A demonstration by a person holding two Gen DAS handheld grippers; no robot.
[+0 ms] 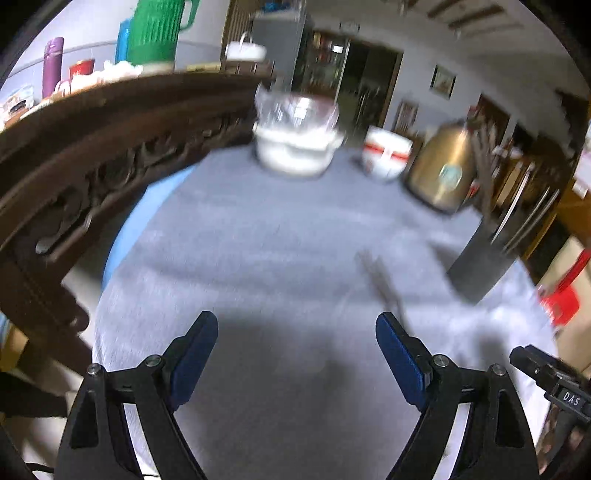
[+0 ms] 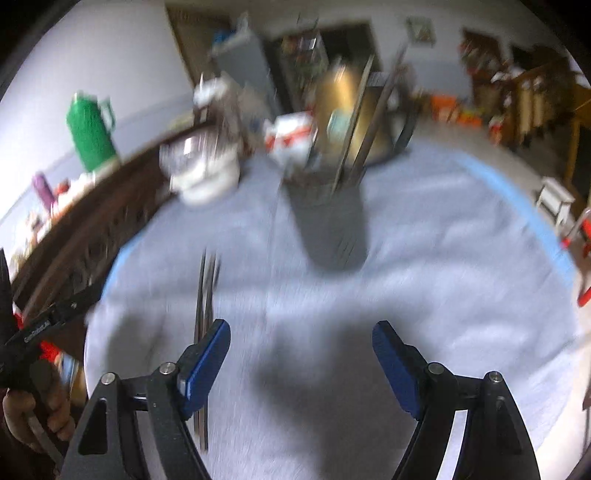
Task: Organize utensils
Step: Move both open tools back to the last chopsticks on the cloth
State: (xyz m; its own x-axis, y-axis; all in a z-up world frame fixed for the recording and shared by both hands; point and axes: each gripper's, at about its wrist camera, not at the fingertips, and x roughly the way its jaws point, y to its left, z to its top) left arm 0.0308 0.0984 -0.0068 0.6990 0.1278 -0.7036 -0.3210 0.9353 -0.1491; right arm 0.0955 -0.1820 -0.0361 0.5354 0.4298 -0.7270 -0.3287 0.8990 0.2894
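A dark grey utensil holder (image 2: 332, 221) stands on the grey cloth with several long utensils (image 2: 364, 122) upright in it; it also shows in the left wrist view (image 1: 480, 262) at the right. A pair of dark chopsticks (image 2: 205, 291) lies on the cloth, running under my right gripper's left finger; in the left wrist view the chopsticks (image 1: 380, 280) lie just beyond the right finger. My left gripper (image 1: 295, 328) is open and empty above the cloth. My right gripper (image 2: 301, 336) is open and empty. Both views are blurred.
A white lidded bowl (image 1: 295, 147), a red-and-white bowl (image 1: 386, 153) and a gold kettle (image 1: 441, 170) stand at the table's far side. A carved dark wooden cabinet (image 1: 92, 147) borders the left, with a green thermos (image 1: 155, 29) on top.
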